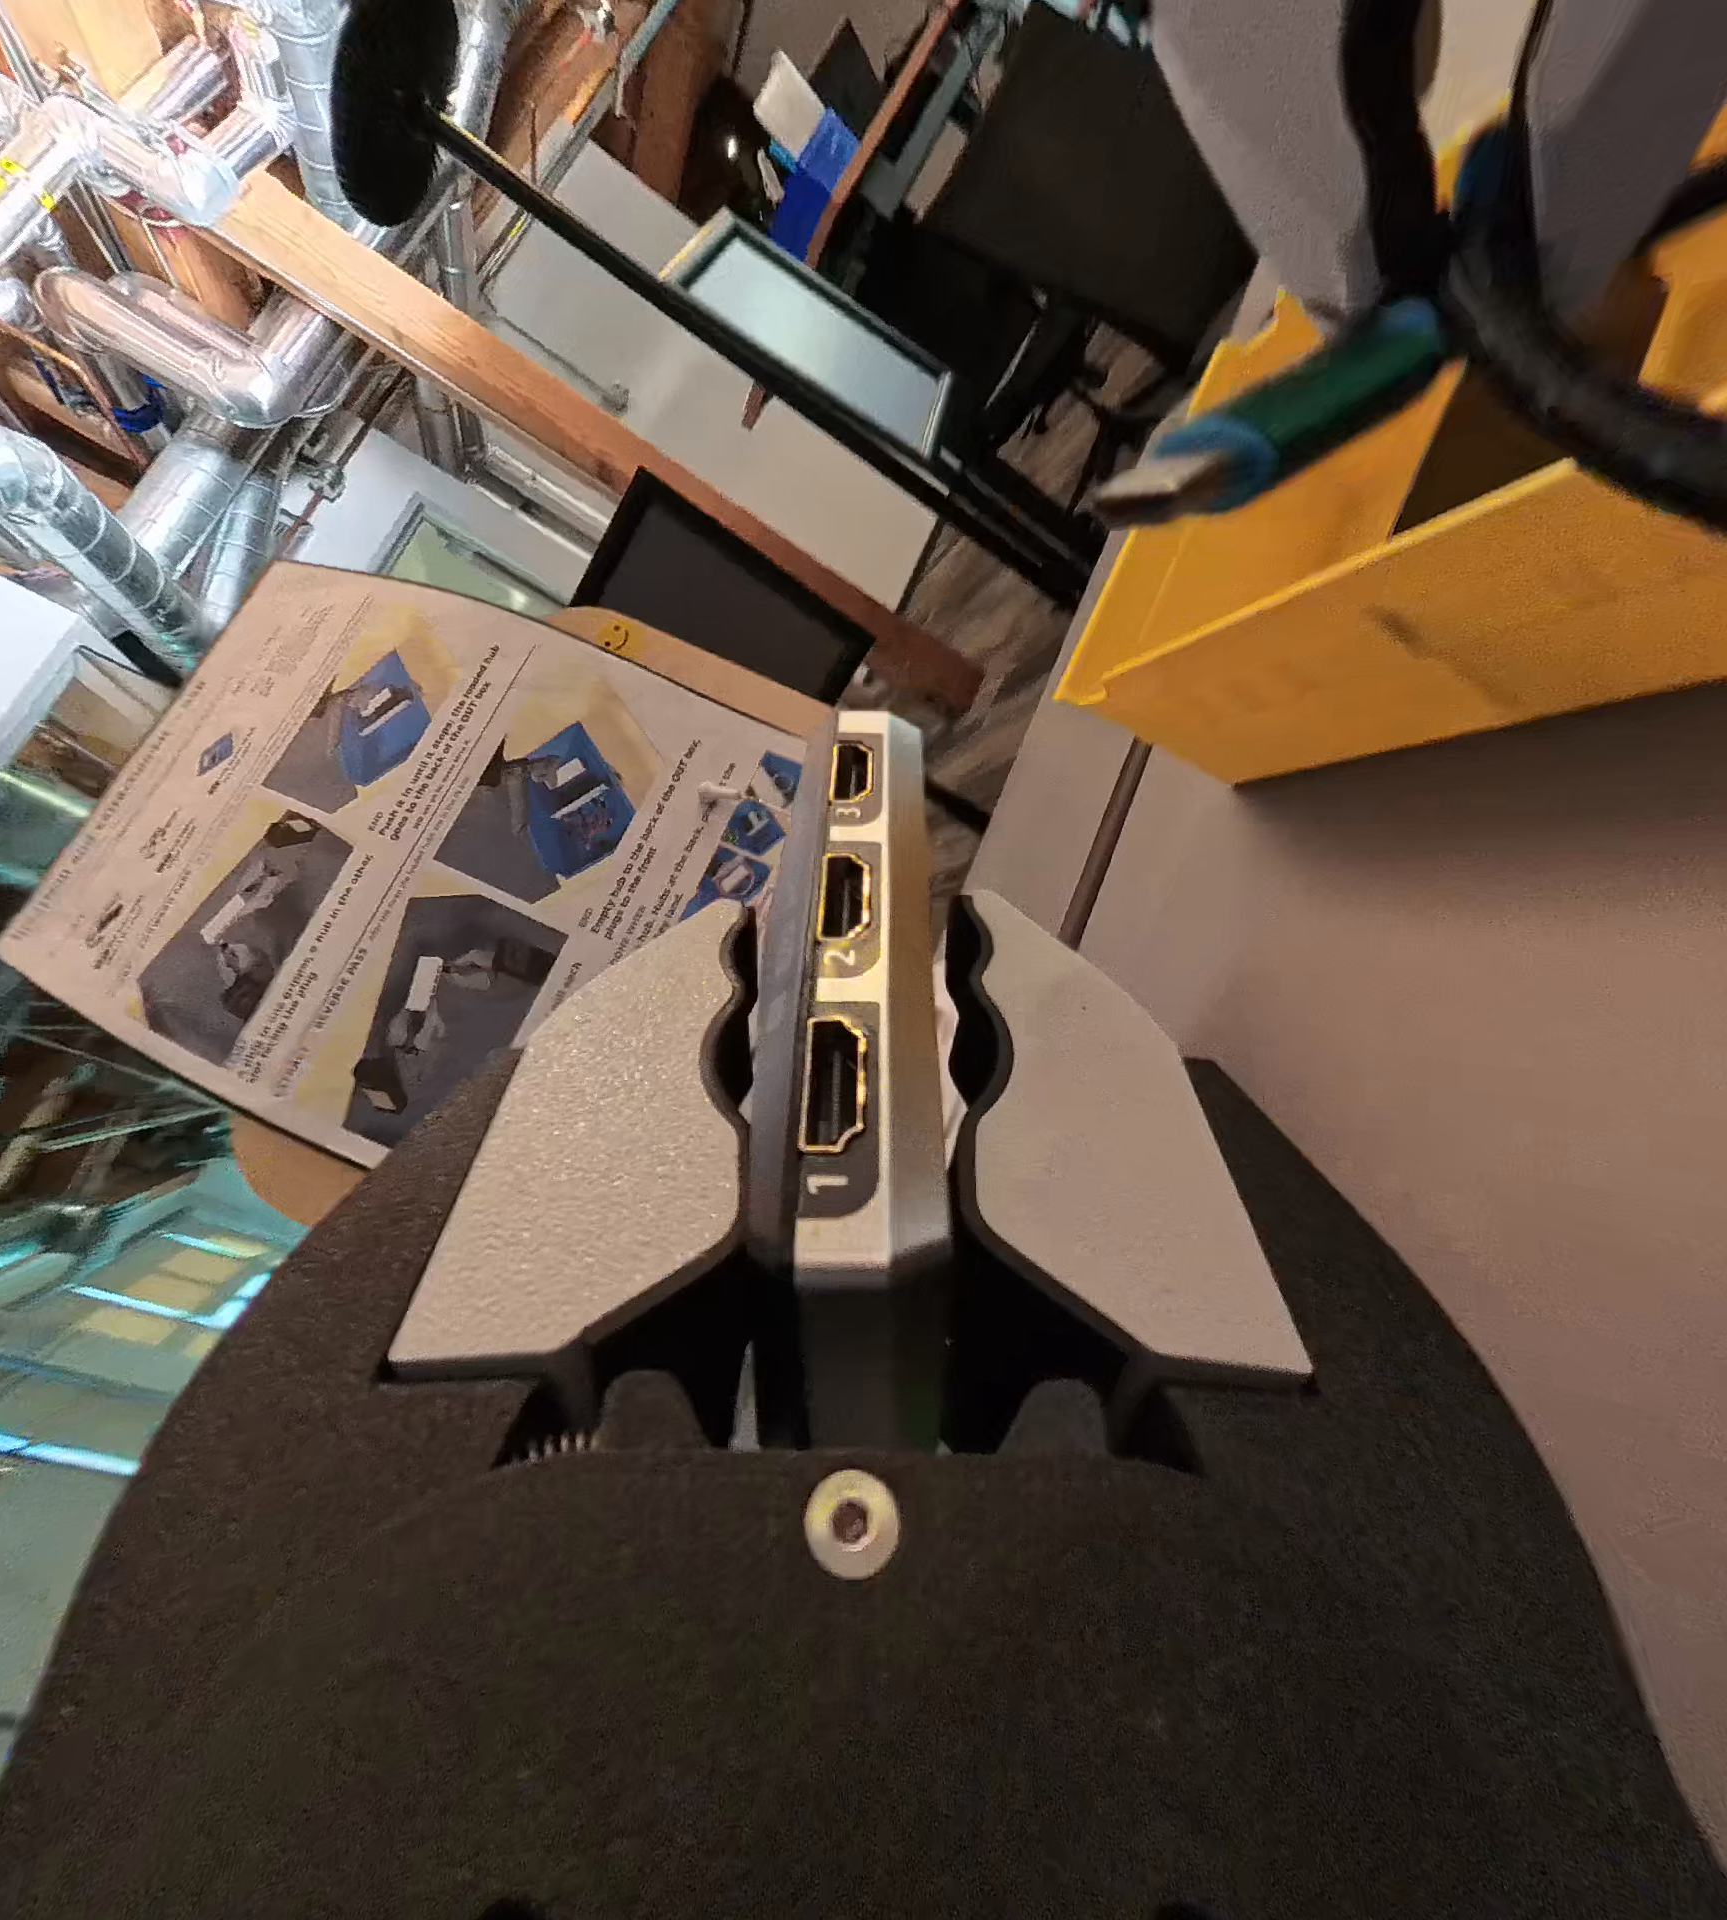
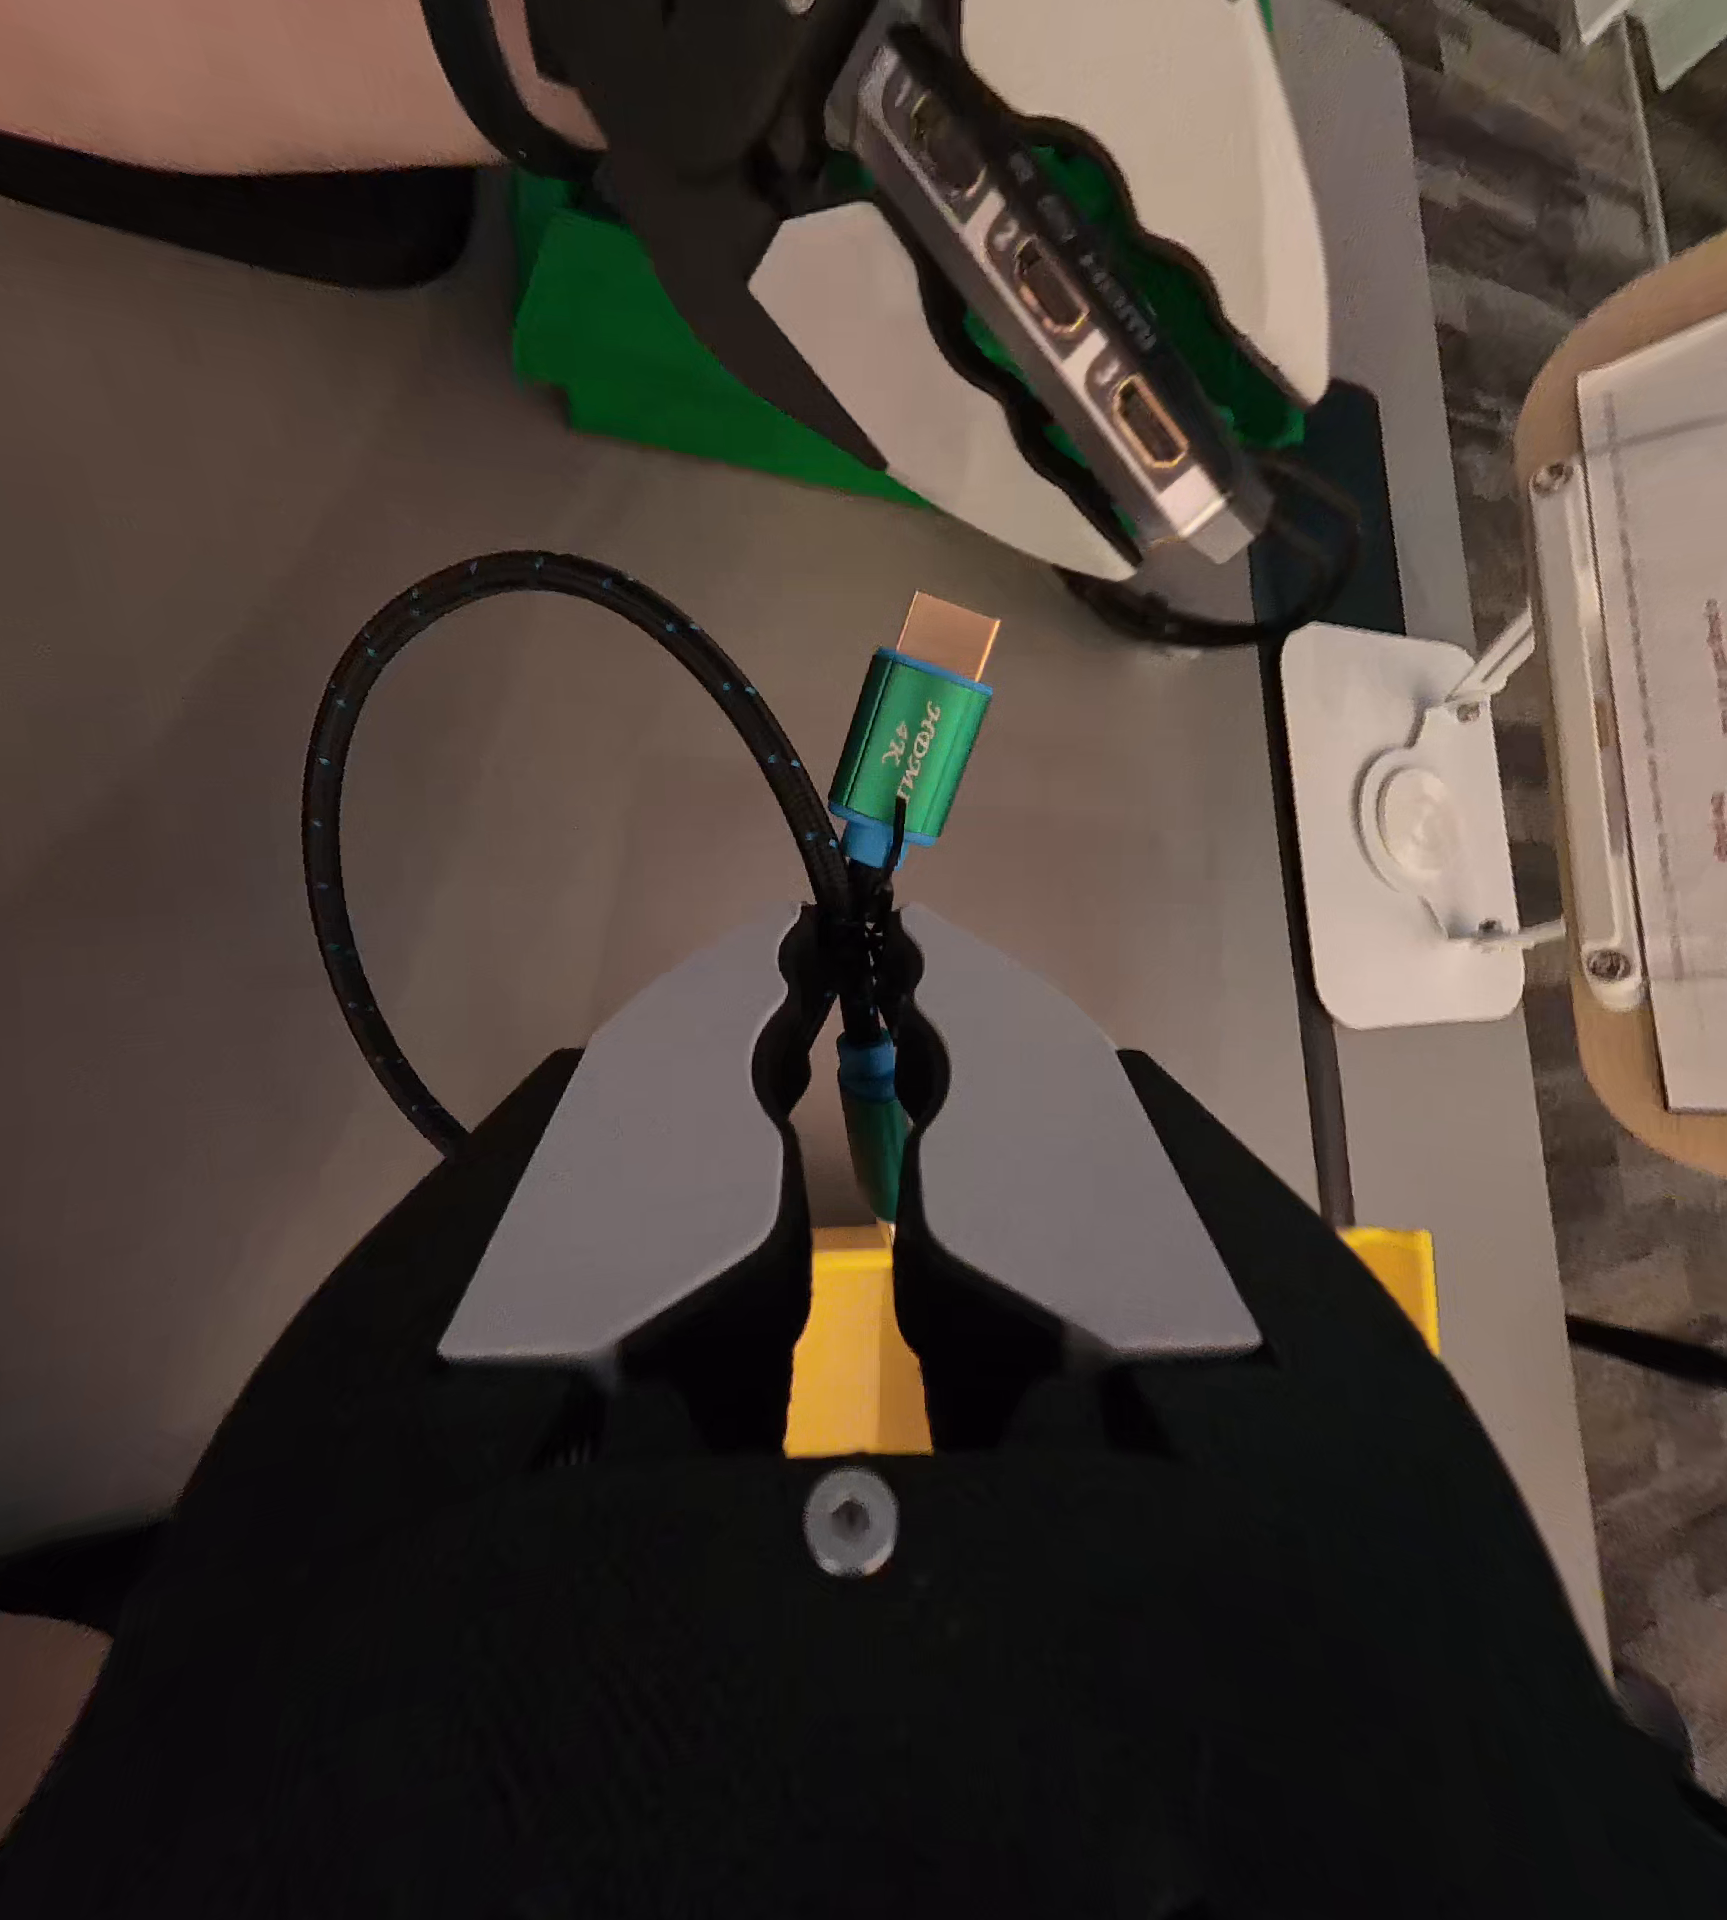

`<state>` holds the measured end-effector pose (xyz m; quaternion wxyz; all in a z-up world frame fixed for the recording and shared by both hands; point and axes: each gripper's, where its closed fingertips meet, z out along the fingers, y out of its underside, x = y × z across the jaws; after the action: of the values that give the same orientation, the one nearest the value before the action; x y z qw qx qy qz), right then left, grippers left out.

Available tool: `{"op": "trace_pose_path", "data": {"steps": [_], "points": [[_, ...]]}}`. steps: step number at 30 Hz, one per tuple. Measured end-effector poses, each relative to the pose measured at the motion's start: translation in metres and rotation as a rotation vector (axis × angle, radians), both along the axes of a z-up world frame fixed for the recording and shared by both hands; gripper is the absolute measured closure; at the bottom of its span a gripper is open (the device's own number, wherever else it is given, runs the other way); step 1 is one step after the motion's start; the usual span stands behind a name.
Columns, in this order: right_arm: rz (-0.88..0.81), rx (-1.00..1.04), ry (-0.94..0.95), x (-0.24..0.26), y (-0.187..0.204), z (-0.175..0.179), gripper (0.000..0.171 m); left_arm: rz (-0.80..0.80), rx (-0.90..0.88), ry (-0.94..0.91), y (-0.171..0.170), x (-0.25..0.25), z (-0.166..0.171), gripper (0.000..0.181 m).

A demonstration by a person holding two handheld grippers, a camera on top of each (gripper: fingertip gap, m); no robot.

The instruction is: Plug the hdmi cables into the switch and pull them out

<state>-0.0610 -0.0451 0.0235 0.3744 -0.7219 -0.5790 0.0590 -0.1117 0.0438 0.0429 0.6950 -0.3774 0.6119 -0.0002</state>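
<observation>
hdmi switch [image 1: 843,1049] is clamped in the left hand-held gripper [image 1: 848,935]; the right hand-held gripper [image 2: 854,920], pinched on the braided hdmi cable [image 2: 339,831], must next align the green plug [image 2: 911,743] with a port.

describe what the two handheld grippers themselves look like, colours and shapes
Both match. The left gripper and right gripper each have a wide, rounded matte black body with a silver hex screw set in the middle. Two pale grey, flat, wing-shaped fingers rise from it, their inner edges cut in wavy scallops. No cables or markings show on either one.

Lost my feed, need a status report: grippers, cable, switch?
Left gripper clamps switch, ports empty. Right gripper pinches looped cable; green plug free, unplugged. Nothing between them.
</observation>
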Motion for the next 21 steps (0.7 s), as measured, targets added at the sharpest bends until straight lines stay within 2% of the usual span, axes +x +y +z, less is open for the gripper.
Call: {"op": "trace_pose_path", "data": {"steps": [5, 8, 15, 21], "points": [[-0.061, -0.060, -0.055, 0.006, -0.008, -0.007, 0.159, 0.108, 0.181, 0.162, 0.002, 0.012, -0.023, 0.146], [-0.074, -0.096, -0.082, 0.003, -0.010, -0.014, 0.159, 0.103, 0.182, 0.186, -0.002, 0.016, -0.026, 0.146], [-0.075, -0.259, -0.021, -0.003, -0.020, -0.023, 0.159, 0.108, 0.279, 0.280, -0.018, 0.024, -0.029, 0.146], [-0.164, -0.360, -0.009, 0.002, -0.021, -0.033, 0.159, 0.149, 0.336, 0.345, -0.015, 0.027, -0.039, 0.146]]}}
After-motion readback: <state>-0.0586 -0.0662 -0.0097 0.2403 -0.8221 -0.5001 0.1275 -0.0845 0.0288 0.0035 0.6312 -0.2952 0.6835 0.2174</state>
